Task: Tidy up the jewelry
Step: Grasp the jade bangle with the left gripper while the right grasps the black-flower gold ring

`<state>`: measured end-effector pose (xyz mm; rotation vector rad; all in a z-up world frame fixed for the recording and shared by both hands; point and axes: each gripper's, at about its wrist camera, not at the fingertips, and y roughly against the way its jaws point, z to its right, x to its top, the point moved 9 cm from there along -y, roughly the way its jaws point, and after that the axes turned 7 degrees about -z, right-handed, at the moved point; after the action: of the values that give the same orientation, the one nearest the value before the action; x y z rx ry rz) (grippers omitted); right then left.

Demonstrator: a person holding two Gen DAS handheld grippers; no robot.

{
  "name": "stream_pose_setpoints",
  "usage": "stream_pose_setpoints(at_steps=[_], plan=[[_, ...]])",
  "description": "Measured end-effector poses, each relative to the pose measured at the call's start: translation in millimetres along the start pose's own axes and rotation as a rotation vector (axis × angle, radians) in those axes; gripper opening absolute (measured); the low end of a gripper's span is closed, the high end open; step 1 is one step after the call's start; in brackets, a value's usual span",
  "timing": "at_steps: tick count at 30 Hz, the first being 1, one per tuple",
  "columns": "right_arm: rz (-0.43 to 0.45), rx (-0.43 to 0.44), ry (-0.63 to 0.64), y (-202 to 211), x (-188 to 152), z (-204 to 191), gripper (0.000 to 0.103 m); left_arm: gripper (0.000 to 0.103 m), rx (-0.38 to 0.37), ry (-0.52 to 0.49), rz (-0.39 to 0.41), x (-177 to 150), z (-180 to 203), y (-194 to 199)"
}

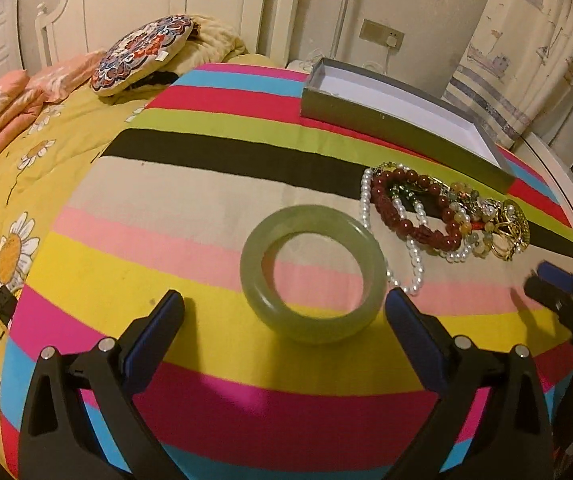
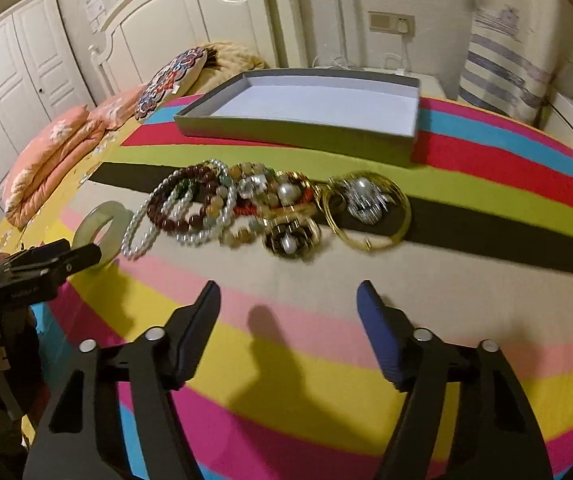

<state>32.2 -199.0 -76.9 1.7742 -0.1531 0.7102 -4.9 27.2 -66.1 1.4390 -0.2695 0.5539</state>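
cloth (image 1: 222, 184): stripes of pink, yellow, beige, black, lime green, red, sky blue
bangle (image 1: 313, 276): pale green, cloudy
box (image 2: 298, 132): grey outside, white inside
beads (image 1: 402, 216): dark red, next to white pearls (image 1: 416, 264)
hoop (image 2: 366, 208): gold
bedsheet (image 1: 46, 168): mustard yellow with white daisies
cushion (image 1: 142, 52): cream, with red and blue floral pattern
quilt (image 2: 54, 160): peach with pale flowers

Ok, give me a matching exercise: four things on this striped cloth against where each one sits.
1. jade bangle
2. grey box
3. gold hoop
4. pearl strand

a. far edge, empty
b. right end of the jewelry heap
c. apart from the heap, before the left gripper
d. heap's left edge

Pairs: 1-c, 2-a, 3-b, 4-d
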Motion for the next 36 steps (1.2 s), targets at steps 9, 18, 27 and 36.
stream_pose_setpoints(at_steps=[9, 18, 27, 36], plan=[[-0.021, -0.022, 0.029, -23, 21, -2, 0.032, 0.078, 0.014, -0.114, 0.018, 8, 21, -6], [0.060, 0.011, 0.026, 0, 23, 0, 0.032, 0.077, -0.025, -0.086, 0.044, 3, 18, 2], [0.131, 0.022, -0.016, 26, 43, 22, 0.032, 0.076, -0.077, -0.046, 0.118, 20, 17, 24], [0.137, 0.034, -0.033, 25, 46, 32, 0.032, 0.009, -0.107, -0.050, 0.071, 41, 21, 15]])
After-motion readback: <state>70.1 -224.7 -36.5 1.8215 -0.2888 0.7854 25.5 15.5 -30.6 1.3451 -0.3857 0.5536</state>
